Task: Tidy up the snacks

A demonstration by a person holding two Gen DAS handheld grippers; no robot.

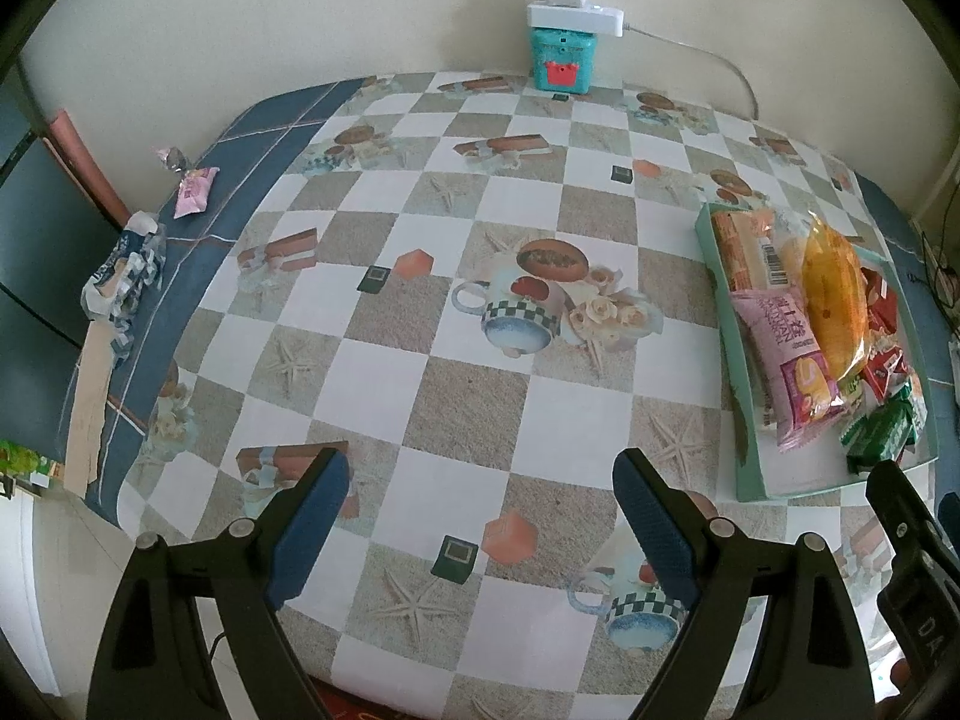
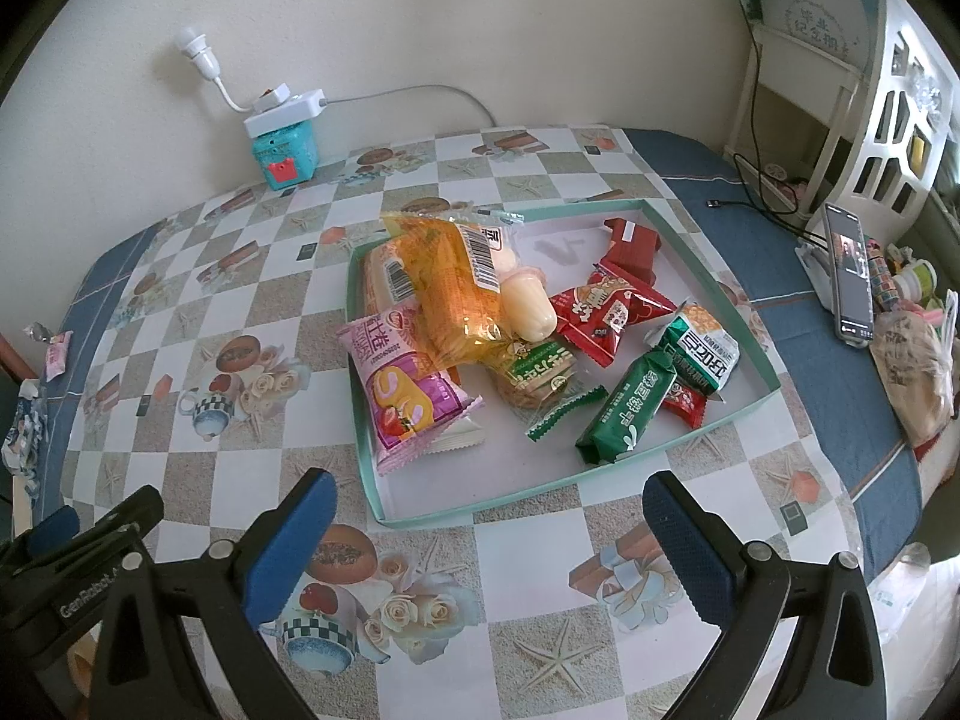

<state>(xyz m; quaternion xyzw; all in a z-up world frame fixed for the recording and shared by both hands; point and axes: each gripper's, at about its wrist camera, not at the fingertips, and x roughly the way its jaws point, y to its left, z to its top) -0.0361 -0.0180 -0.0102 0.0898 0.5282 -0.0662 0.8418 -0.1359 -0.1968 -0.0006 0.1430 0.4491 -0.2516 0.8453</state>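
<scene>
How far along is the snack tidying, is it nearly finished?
Mostly, it seems. Done: a pile of packets, like the pink roll cake and the green bar, already lies in the teal tray. In hand: nothing; the left gripper and the right gripper are both open and empty over the tablecloth. Left: a small pink packet sits at the table's far left edge.

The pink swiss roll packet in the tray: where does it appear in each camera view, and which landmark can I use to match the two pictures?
Left wrist view: the pink swiss roll packet lies at the right edge, on the near-left side of the green tray.
Right wrist view: the packet lies just left of centre, in the tray's near-left corner, under the orange bread bag.
Shared landmark: the teal box under the white power strip, by the wall.
</scene>
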